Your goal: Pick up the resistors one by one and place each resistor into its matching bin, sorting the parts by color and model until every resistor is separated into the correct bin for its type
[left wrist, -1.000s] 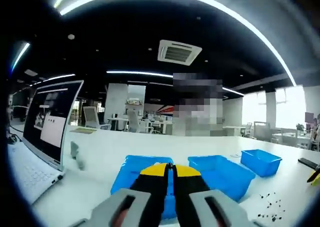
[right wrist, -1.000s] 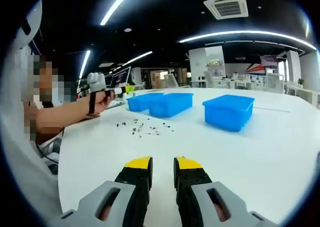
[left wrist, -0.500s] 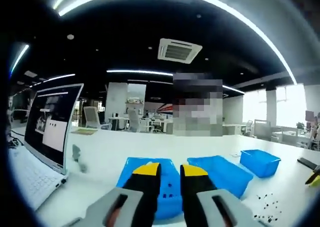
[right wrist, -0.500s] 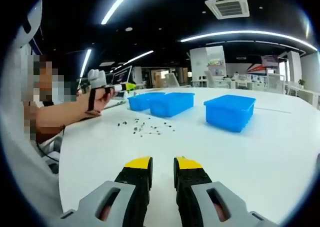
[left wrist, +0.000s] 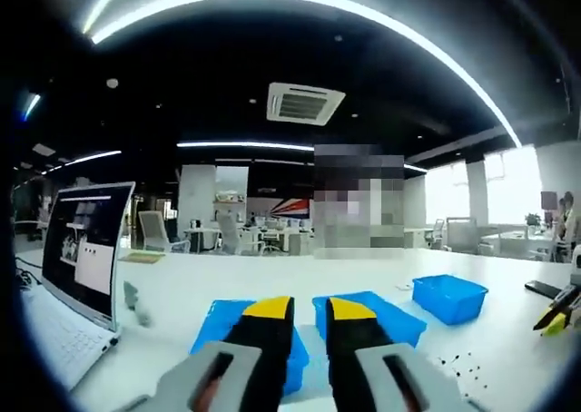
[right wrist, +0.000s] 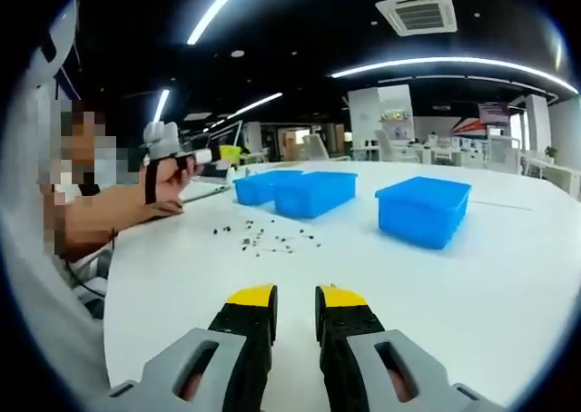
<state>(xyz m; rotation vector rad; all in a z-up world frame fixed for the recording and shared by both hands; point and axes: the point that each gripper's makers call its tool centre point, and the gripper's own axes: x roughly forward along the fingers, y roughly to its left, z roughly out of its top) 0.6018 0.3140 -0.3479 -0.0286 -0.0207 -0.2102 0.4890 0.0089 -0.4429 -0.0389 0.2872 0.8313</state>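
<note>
Three blue bins stand in a row on the white table: the left bin [left wrist: 218, 328], the middle bin [left wrist: 386, 310] and the right bin [left wrist: 449, 299]. My left gripper [left wrist: 309, 310] hovers open above the first two bins, with nothing between its yellow-tipped jaws. Small dark resistors [left wrist: 454, 365] lie scattered on the table to the right of the bins. In the right gripper view the same resistors [right wrist: 268, 238] lie in front of the bins [right wrist: 316, 192]. My right gripper [right wrist: 296, 296] is open and empty, low over bare table. A hand holds the left gripper [right wrist: 218, 156] beyond the resistors.
An open laptop [left wrist: 86, 249] stands at the left of the table. A dark flat object [left wrist: 545, 289] lies at the far right. A person's forearm [right wrist: 109, 210] reaches over the table's left side. Desks and chairs fill the office behind.
My left gripper's jaws were shut over the left bin one second ago and have since parted. Its view has then lifted and drawn back a little. The right gripper has hardly moved.
</note>
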